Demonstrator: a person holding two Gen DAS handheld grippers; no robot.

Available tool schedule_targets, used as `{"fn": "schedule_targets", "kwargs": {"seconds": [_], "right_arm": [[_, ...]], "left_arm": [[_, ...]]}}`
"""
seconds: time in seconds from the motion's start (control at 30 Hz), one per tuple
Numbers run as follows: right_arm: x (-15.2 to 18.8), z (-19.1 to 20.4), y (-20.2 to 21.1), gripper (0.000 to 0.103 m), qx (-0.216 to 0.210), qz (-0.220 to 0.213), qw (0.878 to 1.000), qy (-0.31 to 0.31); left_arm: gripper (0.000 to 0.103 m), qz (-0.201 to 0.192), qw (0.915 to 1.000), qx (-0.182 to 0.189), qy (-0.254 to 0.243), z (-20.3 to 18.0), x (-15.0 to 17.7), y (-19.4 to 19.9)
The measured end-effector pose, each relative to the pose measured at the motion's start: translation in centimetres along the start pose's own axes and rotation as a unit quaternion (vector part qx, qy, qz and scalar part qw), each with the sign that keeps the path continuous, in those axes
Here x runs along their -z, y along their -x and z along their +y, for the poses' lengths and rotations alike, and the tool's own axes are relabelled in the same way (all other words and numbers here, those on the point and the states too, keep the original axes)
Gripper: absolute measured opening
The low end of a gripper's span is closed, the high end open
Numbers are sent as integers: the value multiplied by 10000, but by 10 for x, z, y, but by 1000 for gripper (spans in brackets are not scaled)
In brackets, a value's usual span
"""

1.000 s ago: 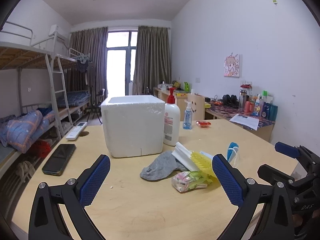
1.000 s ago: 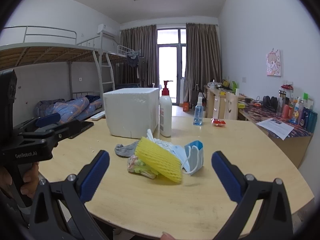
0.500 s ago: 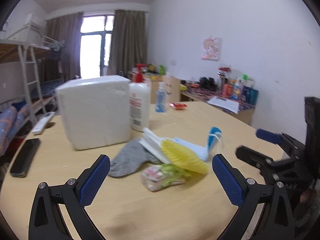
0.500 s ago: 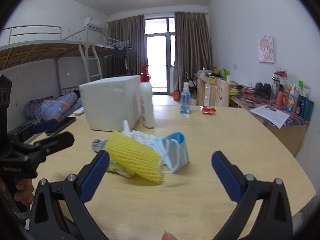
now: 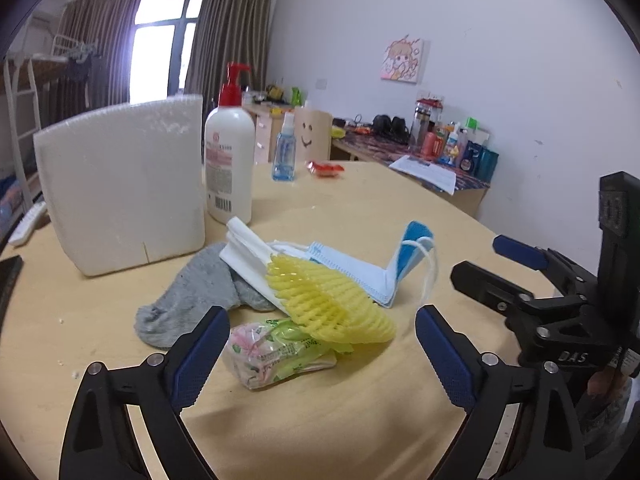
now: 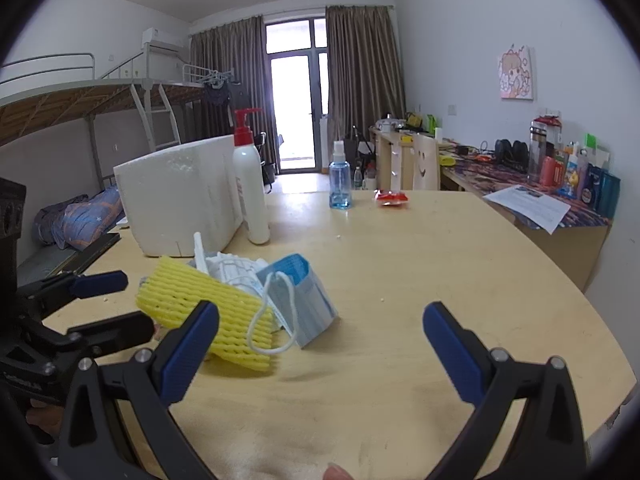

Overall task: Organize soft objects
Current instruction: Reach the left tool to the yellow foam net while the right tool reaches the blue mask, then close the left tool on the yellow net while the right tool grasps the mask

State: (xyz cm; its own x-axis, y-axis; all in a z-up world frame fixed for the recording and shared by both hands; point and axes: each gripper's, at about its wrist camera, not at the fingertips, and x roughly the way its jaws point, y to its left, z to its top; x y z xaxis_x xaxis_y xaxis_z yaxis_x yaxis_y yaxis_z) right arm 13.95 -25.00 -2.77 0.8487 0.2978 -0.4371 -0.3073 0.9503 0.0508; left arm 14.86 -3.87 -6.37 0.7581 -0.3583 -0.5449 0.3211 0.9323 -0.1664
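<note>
While both claws are wide apart and hold nothing, the left gripper hangs just over a crinkly candy bag at the near edge of the soft pile, and the right gripper hangs near the blue face masks. A yellow foam net lies on top of the bag and masks, with a gray sock touching the pile. Behind them on the wooden table stand a white foam box and a lotion bottle.
</note>
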Motion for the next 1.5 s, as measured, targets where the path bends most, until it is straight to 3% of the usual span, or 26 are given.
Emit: {"fn": "schedule_targets", "kwargs": {"seconds": [0.37, 0.57, 0.83, 1.1, 1.43, 1.5], "right_arm": [[-7, -7, -18, 103, -67, 169, 9998, -50], [-7, -7, -31, 103, -213, 353, 9991, -47], [-7, -7, -43, 103, -399, 498, 9980, -39], [-10, -2, -53, 102, -564, 630, 9964, 12], [-12, 0, -74, 55, -689, 1077, 9918, -80], [-12, -2, -74, 51, -704, 1100, 9914, -110]], "left_arm": [[75, 401, 9991, 137, 79, 3, -5, -28], [53, 457, 9984, 336, -6, 2, -5, -33], [31, 363, 9975, 603, -119, 1, -7, -28], [21, 213, 9964, 779, -266, 2, -8, -18], [21, 133, 9964, 794, -275, 8, -6, -10], [20, 137, 9966, 773, -249, 9, -6, -10]]}}
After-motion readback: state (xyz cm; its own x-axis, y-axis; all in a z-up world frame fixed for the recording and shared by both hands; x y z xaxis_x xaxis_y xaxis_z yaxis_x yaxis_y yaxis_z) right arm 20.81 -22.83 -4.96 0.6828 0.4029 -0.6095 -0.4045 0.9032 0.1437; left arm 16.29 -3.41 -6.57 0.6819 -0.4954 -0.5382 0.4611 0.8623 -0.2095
